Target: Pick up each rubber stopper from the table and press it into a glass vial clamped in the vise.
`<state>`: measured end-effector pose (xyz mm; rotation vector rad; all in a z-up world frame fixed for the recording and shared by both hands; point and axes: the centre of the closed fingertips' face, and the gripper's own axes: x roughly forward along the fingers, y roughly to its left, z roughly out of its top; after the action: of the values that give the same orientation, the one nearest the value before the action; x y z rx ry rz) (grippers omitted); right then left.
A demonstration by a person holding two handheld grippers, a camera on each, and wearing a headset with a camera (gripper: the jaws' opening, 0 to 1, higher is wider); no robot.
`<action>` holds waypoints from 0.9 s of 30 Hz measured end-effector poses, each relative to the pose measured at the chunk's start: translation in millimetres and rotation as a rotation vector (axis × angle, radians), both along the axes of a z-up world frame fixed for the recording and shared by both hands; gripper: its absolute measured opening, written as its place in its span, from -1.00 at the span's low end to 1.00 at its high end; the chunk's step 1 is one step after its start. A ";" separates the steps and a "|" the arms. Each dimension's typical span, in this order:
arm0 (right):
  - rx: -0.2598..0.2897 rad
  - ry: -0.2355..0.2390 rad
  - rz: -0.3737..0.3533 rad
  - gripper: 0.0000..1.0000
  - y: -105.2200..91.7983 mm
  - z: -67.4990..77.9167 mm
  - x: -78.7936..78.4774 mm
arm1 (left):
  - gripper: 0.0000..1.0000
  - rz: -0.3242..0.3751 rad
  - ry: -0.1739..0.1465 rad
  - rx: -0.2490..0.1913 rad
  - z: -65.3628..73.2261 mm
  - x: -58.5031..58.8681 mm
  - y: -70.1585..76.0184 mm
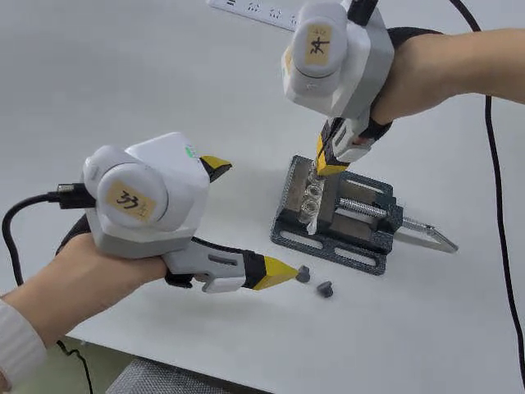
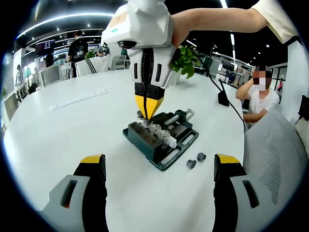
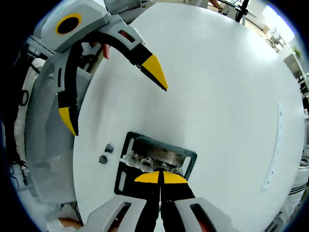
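- Jaws on your left gripper (image 1: 256, 219) are standing wide apart, grasping nothing.
- Your left hand (image 1: 82, 279) is wrapping the grip from below, holding the tool low and nearly level over the table (image 1: 123, 82), its tips pointing toward the vise (image 1: 328, 238).
- Two rubber stoppers (image 1: 303, 274) are lying loose on the table just ahead of one jaw tip. In the left gripper view they are sitting forward of the open jaws, nearer one jaw than the other and not between them.
- Your right gripper (image 1: 324, 168) is pointing steeply down, its jaws pressed tip to tip; you cannot tell whether anything is being pinched between them.
- Your right hand (image 1: 410, 74) is reaching in from the far side, its wrist bending down over the vise.
- Glass vials (image 1: 312, 197) are standing in a row, clamped in the vise, directly under the closed tips; the end vial is sitting right at them.
- Whether the tips are touching that vial is unclear.
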<state>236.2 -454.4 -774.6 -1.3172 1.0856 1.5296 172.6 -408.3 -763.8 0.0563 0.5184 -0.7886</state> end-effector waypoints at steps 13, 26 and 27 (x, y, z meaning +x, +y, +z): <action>0.054 0.004 0.023 -1.00 2.1 3.1 0.8 | 0.84 -0.013 -0.011 0.003 8.3 3.0 -2.8; 0.110 -0.010 0.083 -1.00 2.7 2.2 1.0 | 0.84 -0.011 -0.025 0.014 14.1 5.2 -0.3; 0.110 -0.012 0.084 -1.00 2.7 2.3 0.9 | 0.84 -0.010 -0.025 0.015 13.8 5.1 0.2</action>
<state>237.1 -451.7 -772.4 -1.3087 0.9358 1.6172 177.7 -408.1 -749.9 0.0828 0.5004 -0.7928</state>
